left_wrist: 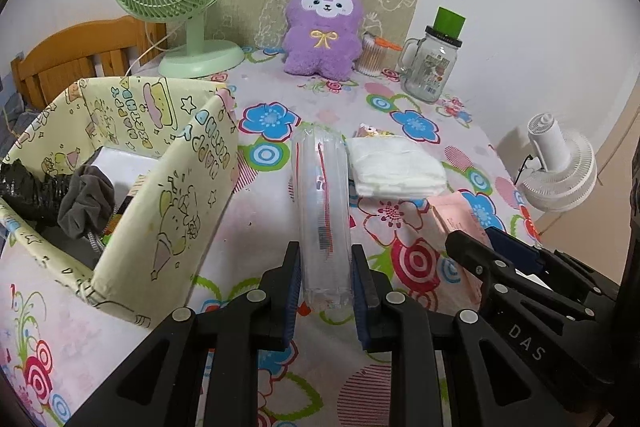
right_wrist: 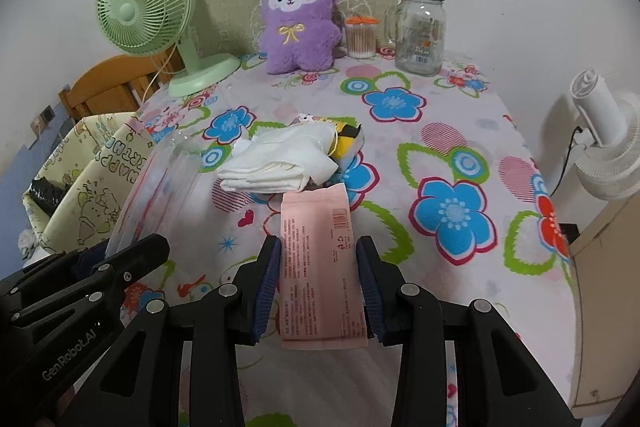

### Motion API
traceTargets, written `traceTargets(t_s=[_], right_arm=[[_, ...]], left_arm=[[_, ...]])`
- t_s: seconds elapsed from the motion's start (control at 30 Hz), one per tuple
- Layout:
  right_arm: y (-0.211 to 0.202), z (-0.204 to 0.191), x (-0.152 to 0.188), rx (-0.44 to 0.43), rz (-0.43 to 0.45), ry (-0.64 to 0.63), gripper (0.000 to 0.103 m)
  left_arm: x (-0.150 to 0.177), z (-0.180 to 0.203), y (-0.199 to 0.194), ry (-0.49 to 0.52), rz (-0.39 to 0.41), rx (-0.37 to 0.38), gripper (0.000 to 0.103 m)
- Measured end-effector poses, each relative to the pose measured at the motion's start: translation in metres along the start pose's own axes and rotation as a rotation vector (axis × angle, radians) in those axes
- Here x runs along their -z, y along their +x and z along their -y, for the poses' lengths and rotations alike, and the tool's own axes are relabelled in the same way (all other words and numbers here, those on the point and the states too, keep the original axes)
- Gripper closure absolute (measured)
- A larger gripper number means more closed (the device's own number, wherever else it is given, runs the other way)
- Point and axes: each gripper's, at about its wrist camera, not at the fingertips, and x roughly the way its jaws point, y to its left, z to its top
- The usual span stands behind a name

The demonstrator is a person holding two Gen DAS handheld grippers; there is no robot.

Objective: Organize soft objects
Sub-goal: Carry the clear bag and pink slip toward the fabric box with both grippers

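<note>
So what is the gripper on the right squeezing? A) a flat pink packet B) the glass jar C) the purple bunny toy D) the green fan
A: in the right wrist view, the right gripper has its blue pads pressed on both sides of the pink packet.

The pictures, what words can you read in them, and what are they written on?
"HAPPY BIRTHDAY", partly hidden, on the yellow fabric box.
"DAS" on the right gripper.
"GenRobot.AI" on the left gripper.
The pink packet has a barcode and small print, too small to read.
The glass jar has a label, too blurred to read.
</note>
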Motion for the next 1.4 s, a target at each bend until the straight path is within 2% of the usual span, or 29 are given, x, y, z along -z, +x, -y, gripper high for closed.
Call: traceTargets(t_s=[0.6,0.9,1.4], right_arm=[[-0.061,-0.031,-0.006,0.032,0.098,-0.033,0.061],[-0.078,-0.057,-0.014,-0.022,0.132,-0.052,0.061],[-0.085,-0.113,-0.036,-0.074,0.179,-0.122,0.061]], left_arm=[[-0.002,-0.012,-0.050,0.008,0.089,0.028,0.081],[-0.006,-0.029,-0.076,-0.005,0.141,0.023,0.081],[-0.019,-0.077,-0.101,-0.041,0.205,-0.046,0.081]])
